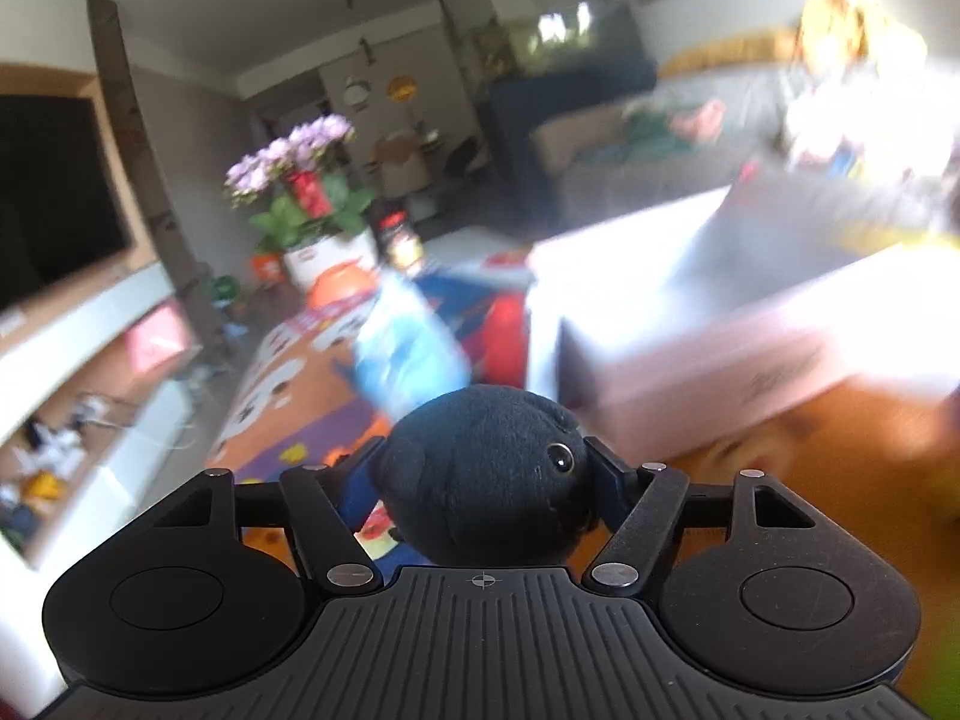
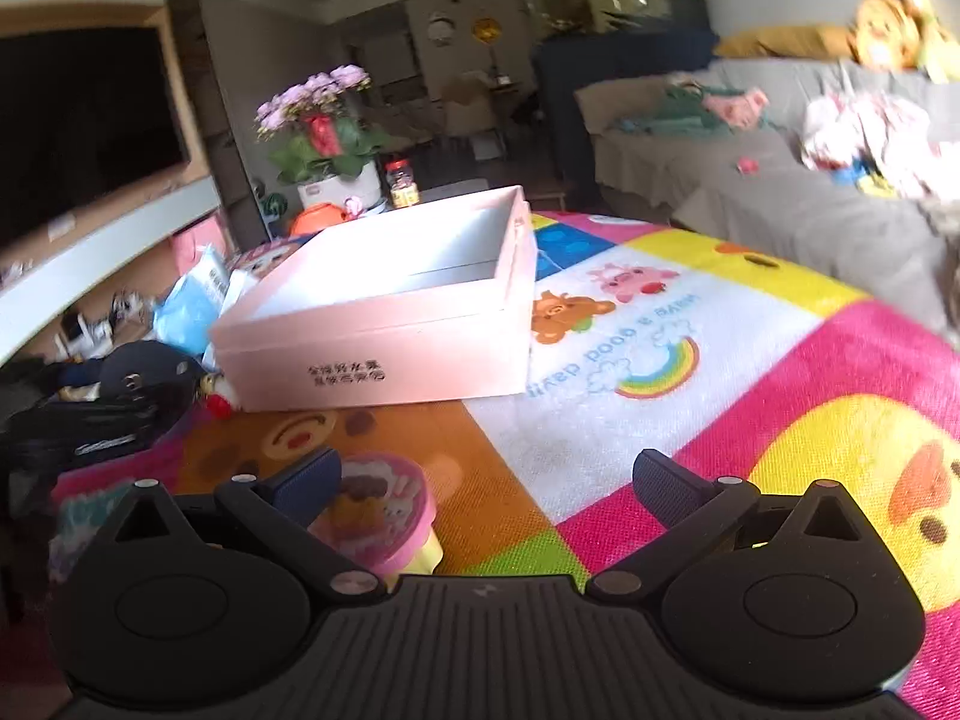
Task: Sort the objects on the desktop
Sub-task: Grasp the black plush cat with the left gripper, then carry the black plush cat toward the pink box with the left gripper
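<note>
Left claw (image 1: 486, 474) clamping black plush toy (image 1: 486, 474); right claw (image 2: 486, 486) wide; mat (image 2: 636, 342) lettering "good day".

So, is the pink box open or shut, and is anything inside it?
Open: the pink box has no lid on top, and its white inner walls show. The visible part looks empty; the near floor is hidden.

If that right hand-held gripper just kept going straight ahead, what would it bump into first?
Most likely the pink box, straight ahead on the play mat. The right hand-held gripper is open, with a pink round toy by its left finger. Depth is unclear.
</note>
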Action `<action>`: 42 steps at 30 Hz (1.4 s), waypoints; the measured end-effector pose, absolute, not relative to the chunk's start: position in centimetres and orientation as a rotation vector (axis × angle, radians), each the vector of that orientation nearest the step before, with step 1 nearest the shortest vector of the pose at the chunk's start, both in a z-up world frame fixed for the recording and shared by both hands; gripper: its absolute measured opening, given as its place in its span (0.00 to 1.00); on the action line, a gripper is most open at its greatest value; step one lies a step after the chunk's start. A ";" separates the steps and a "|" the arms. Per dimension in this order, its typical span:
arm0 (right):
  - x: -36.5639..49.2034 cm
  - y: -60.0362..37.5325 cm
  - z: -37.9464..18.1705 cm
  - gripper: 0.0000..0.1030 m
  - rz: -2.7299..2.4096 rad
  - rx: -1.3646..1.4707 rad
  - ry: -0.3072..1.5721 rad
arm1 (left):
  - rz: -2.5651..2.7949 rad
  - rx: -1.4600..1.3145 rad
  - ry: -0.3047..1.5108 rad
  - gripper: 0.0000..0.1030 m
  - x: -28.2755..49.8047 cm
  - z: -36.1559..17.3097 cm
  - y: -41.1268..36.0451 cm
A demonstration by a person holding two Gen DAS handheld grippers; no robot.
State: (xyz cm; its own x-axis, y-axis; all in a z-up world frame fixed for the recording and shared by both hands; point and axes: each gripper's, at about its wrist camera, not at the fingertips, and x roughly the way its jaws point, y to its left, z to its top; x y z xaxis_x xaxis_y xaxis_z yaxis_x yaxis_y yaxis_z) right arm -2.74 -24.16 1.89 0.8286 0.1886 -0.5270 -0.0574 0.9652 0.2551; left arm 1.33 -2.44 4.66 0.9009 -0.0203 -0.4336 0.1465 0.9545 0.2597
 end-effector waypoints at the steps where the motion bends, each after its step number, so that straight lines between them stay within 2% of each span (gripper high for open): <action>1: -2.8 -24.7 1.8 1.00 0.124 0.254 0.578 | -0.152 0.222 0.440 0.72 0.4 5.8 -2.3; 4: -2.7 -25.1 1.5 1.00 0.113 0.281 0.593 | -0.347 -0.029 0.488 0.73 -0.6 7.7 -1.3; 8: -3.3 -24.6 1.7 1.00 0.102 0.246 0.554 | -0.400 -0.158 0.559 0.74 -0.2 5.2 -0.5; 12: -3.6 -23.9 2.0 1.00 0.105 0.194 0.529 | -0.358 -0.193 0.629 0.89 -0.5 2.7 1.9; 15: -3.7 -23.6 2.0 1.00 0.108 0.178 0.527 | -0.306 -0.137 0.606 0.94 -1.6 2.5 3.1; 25: -4.0 -22.6 2.0 1.00 0.102 0.127 0.513 | -0.083 -0.094 0.595 0.94 -1.3 3.3 5.4; 32: -4.5 -22.4 2.4 1.00 0.106 0.108 0.485 | -0.154 -0.086 0.581 0.96 0.5 4.6 2.7; 42: -4.7 -13.9 6.5 1.00 0.470 -0.166 0.495 | -0.105 -0.130 0.544 0.97 0.5 5.2 4.7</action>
State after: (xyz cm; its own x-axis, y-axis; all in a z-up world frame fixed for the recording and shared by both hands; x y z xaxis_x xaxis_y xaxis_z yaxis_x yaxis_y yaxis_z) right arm -4.72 -13.94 6.55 0.7762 0.3930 -0.4930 -0.4719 0.8807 -0.0411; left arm 0.54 4.70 5.19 0.8507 -0.1337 -0.5083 0.0650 0.9865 -0.1506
